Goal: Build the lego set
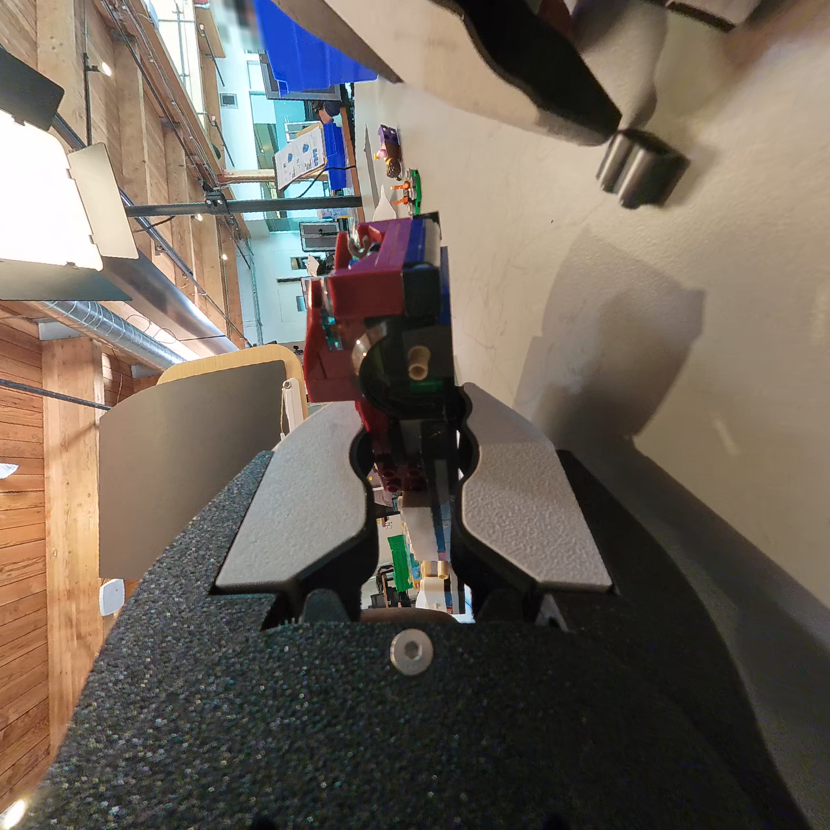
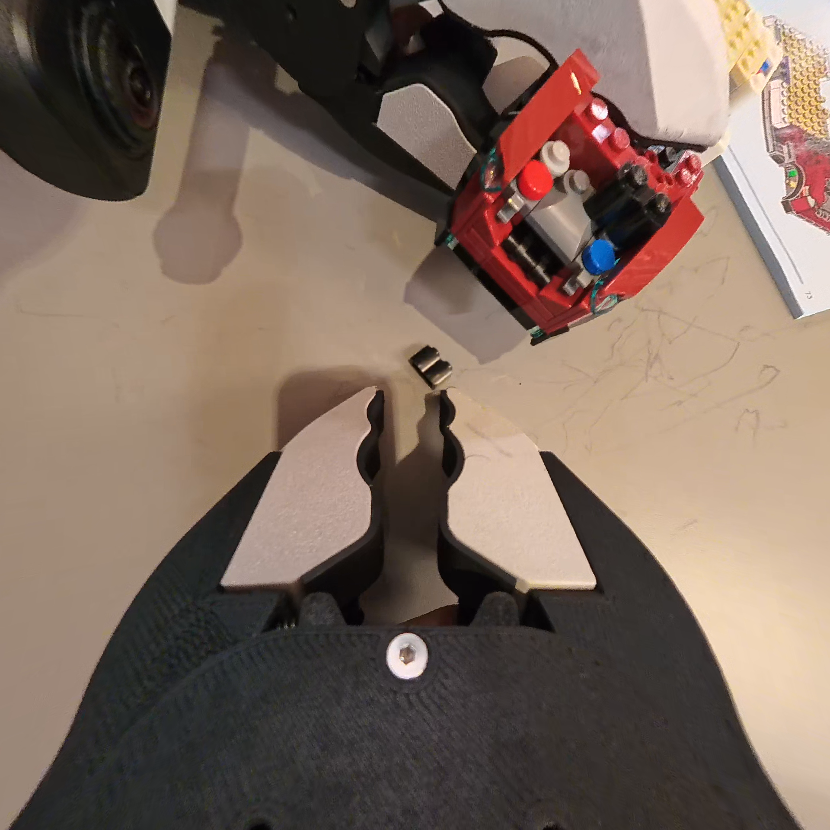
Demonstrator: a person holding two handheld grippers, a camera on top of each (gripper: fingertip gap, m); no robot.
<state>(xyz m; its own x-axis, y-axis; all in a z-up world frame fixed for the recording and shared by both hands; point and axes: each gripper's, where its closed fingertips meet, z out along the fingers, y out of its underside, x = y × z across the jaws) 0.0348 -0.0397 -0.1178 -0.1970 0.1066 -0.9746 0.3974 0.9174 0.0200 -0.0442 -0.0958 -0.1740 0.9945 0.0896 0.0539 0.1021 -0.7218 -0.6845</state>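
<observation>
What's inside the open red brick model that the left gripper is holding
Inside the red brick model, the right wrist view shows a red round stud, a blue round stud, grey pieces and black cylinders. The floor beneath them is hidden.
</observation>
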